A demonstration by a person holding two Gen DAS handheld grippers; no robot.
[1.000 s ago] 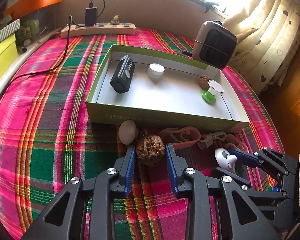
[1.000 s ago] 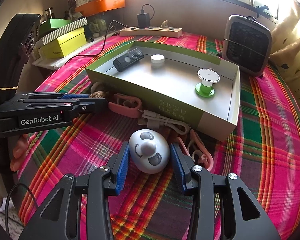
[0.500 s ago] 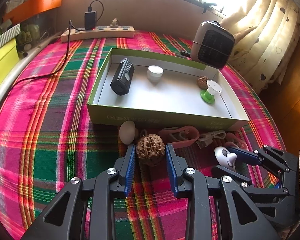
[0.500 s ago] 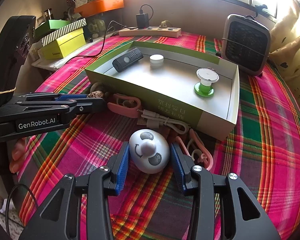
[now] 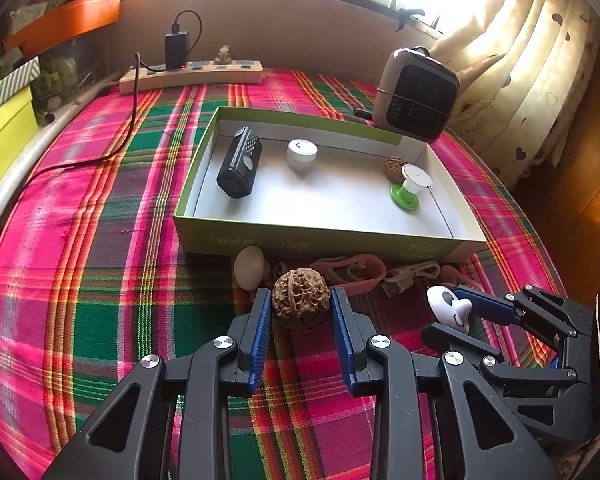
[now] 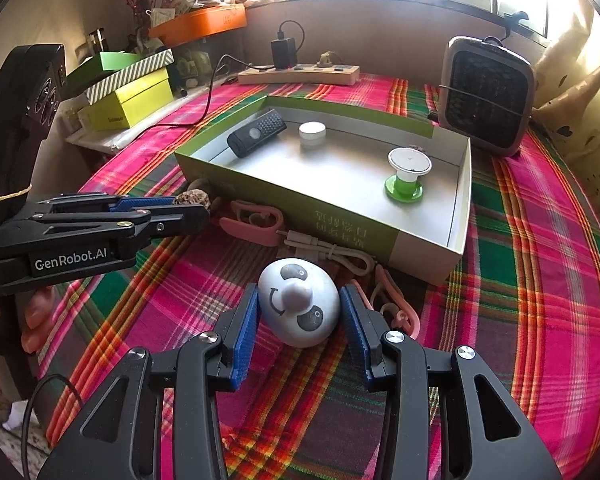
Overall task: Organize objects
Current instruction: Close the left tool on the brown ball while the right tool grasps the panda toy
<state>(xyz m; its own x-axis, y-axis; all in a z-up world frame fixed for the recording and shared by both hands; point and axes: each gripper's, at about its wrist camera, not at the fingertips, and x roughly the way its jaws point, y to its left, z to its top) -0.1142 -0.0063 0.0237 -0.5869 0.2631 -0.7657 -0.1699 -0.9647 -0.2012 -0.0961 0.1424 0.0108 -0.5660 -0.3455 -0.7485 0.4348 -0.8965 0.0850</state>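
A worktop (image 5: 100, 272) covered in a pink, green and red plaid cloth holds a shallow green box (image 5: 320, 240) with a white inside. In the box lie a black remote (image 5: 240, 162), a white cap (image 5: 302, 154), a green and white spool (image 5: 410, 186) and, just behind the spool, a small walnut (image 5: 394, 168).

In front of the box, the left gripper (image 5: 302, 314) has its 2 blue-padded fingers on either side of a larger walnut (image 5: 300, 304). The pads sit at the nut's sides, but it is hard to tell whether they press it or stand a hair apart. The walnut rests on the cloth, just beside a white egg-shaped object (image 5: 249, 267) and a pink clip (image 5: 350, 276).

To the right, the right gripper (image 6: 300, 316) brackets a white panda-faced toy (image 6: 298, 306) the same way, fingers close at its sides, contact unclear. The toy sits on the cloth near a coiled white cable (image 6: 328, 252), in front of the box.

Behind the box stand a small grey heater (image 6: 486, 102) and a power strip (image 5: 192, 76).
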